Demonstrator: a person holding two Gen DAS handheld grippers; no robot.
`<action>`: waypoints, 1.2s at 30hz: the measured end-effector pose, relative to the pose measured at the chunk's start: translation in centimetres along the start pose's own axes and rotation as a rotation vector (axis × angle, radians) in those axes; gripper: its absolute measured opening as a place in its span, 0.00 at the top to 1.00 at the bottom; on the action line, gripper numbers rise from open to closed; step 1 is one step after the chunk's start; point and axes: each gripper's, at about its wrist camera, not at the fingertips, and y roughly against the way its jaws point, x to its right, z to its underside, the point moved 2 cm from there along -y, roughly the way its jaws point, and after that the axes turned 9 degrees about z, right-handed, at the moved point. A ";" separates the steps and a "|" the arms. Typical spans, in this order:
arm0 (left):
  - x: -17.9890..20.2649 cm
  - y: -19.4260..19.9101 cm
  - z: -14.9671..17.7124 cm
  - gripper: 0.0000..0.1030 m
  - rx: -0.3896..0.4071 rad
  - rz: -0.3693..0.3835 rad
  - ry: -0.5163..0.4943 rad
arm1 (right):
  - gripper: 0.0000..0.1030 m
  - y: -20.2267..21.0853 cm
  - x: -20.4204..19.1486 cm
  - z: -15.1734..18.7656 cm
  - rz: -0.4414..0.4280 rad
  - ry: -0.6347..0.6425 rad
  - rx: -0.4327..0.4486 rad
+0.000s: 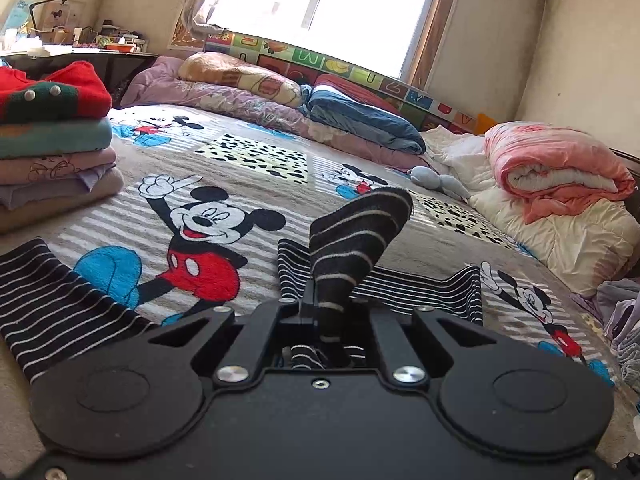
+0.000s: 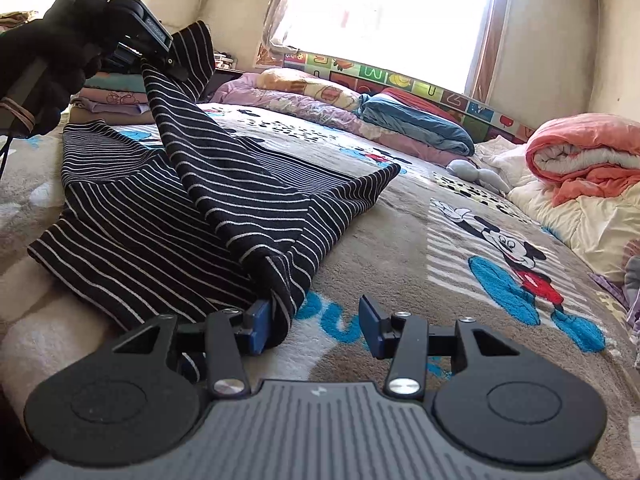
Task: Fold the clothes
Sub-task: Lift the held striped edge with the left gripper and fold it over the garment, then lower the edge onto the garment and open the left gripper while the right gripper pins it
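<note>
I am in the middle of a fold on the black striped garment (image 2: 160, 208), which lies spread on the bed (image 2: 400, 240) over the cartoon-mouse blanket. My left gripper (image 1: 326, 312) has its fingers pinched tight on a bunched end of it, what I take to be a sleeve or corner, and in the right wrist view that end is lifted well above the bed at the far left, with cloth draping down from it in a taut slope. A gloved hand (image 2: 44, 64) holds that gripper's handle.

My right gripper (image 2: 316, 328) sits low at the near edge of the garment. Its blue fingers (image 2: 370, 330) stand partly apart, and the hem touches only the left one; nothing is clamped between them (the right finger rests clear over bare blanket).

The next move, as I judge it, is to carry the lifted end across and lay it down on the body of the garment, keeping the stripes roughly aligned so the fold lands flat. The right fingers could close on the near hem to hold it from sliding.

The fabric looks soft and limp, a dark knit with thin white stripes, creased where it is pulled up. A stack of folded clothes (image 1: 52, 140) waits on the far left of the bed.
</note>
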 end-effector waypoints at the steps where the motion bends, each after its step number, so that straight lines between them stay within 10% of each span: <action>1: -0.2 -0.2 0.2 0.98 -0.005 -0.001 0.005 | 0.54 0.2 -0.2 -0.1 0.000 0.016 0.010; 23: -0.6 -0.6 0.7 0.98 -0.008 0.008 0.015 | 0.48 0.2 -3.6 -1.0 -0.215 0.066 -0.004; 36: -6.8 1.2 1.6 0.95 -0.003 -0.215 0.291 | 0.47 -0.5 -2.7 -1.3 -0.266 -0.012 -0.045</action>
